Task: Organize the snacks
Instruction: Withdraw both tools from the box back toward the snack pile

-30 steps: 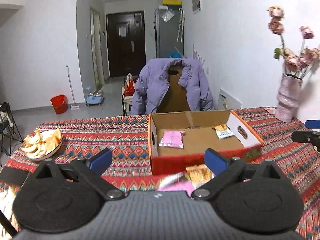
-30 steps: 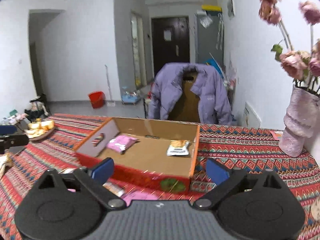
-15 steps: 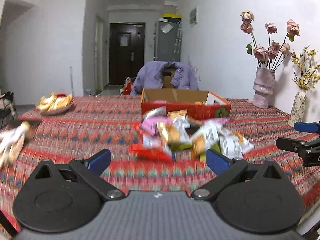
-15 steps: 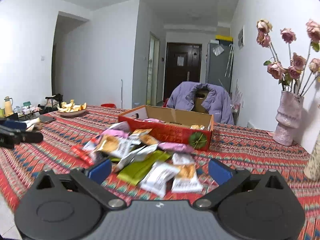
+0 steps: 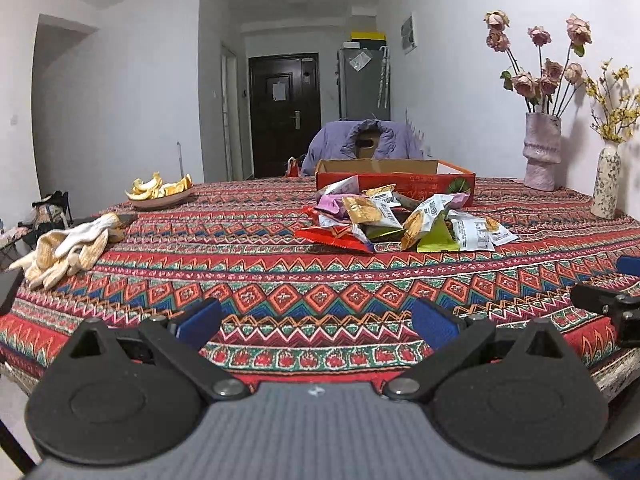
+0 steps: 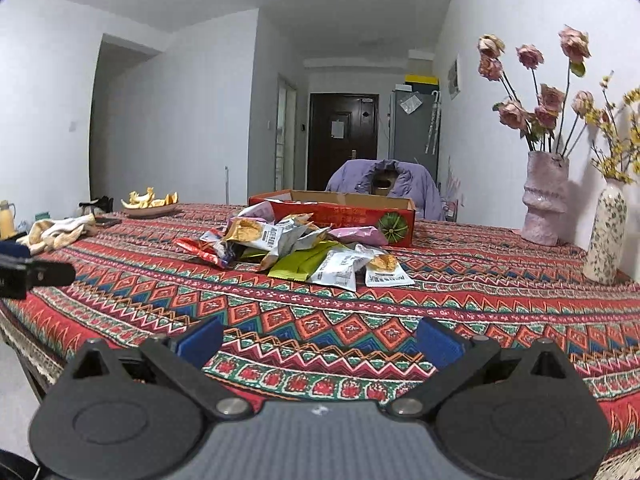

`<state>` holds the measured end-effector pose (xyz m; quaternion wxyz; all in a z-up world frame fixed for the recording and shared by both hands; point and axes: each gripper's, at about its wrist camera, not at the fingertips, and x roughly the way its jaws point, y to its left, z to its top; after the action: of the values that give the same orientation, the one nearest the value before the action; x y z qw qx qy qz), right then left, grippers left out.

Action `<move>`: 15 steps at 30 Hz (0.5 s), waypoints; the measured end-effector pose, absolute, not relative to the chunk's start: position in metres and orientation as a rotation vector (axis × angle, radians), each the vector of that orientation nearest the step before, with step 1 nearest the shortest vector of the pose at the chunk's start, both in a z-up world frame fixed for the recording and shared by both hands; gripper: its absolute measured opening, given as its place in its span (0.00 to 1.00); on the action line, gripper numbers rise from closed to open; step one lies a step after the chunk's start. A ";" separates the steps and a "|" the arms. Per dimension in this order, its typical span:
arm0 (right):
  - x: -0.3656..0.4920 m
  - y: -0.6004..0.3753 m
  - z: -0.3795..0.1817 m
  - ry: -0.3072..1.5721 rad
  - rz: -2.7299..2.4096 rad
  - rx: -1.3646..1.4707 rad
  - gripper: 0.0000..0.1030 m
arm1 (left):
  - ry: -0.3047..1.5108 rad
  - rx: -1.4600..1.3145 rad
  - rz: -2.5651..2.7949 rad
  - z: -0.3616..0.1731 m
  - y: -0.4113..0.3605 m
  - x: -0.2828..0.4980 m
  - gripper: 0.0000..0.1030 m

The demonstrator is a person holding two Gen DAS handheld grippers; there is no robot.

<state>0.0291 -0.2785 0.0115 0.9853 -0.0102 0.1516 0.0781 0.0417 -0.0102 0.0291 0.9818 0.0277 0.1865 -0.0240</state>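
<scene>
A loose pile of snack packets (image 5: pixel 400 220) lies mid-table in front of a red cardboard box (image 5: pixel 394 180); the pile (image 6: pixel 304 248) and the box (image 6: pixel 340 216) also show in the right wrist view. Its inside is hidden from this low angle. My left gripper (image 5: pixel 316 322) is open and empty, low at the table's near edge, well short of the pile. My right gripper (image 6: pixel 320 340) is open and empty, also at the near edge. Each gripper shows at the side of the other's view.
A patterned tablecloth (image 5: pixel 280 280) covers the table. A plate of orange peels (image 5: pixel 160 192) and pale gloves (image 5: pixel 68 248) lie at the left. A pink vase of roses (image 5: pixel 542 152) and a small floral vase (image 5: pixel 606 184) stand at the right by the wall. A jacket-draped chair (image 5: pixel 364 144) stands behind the box.
Both grippers have pulled back from above the box and dropped low to the table's near edge. The packet pile now lies in full view in front of the box.
</scene>
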 end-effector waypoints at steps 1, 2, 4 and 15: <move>0.028 -0.280 0.012 0.296 0.158 -0.012 1.00 | 0.376 0.052 -0.050 0.028 -0.010 0.041 1.00; 0.029 -0.280 0.013 0.293 0.160 -0.009 1.00 | 0.373 0.052 -0.051 0.028 -0.010 0.039 1.00; 0.029 -0.281 0.013 0.290 0.158 -0.004 1.00 | 0.373 0.059 -0.055 0.027 -0.013 0.040 1.00; 0.054 -0.292 0.015 0.312 0.119 0.040 1.00 | 0.402 0.091 -0.116 0.031 -0.043 0.091 1.00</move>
<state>0.0536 -0.2923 0.0150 0.9859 0.0197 0.1550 0.0594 0.0905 -0.0426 0.0308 0.9772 0.0450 0.1993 -0.0574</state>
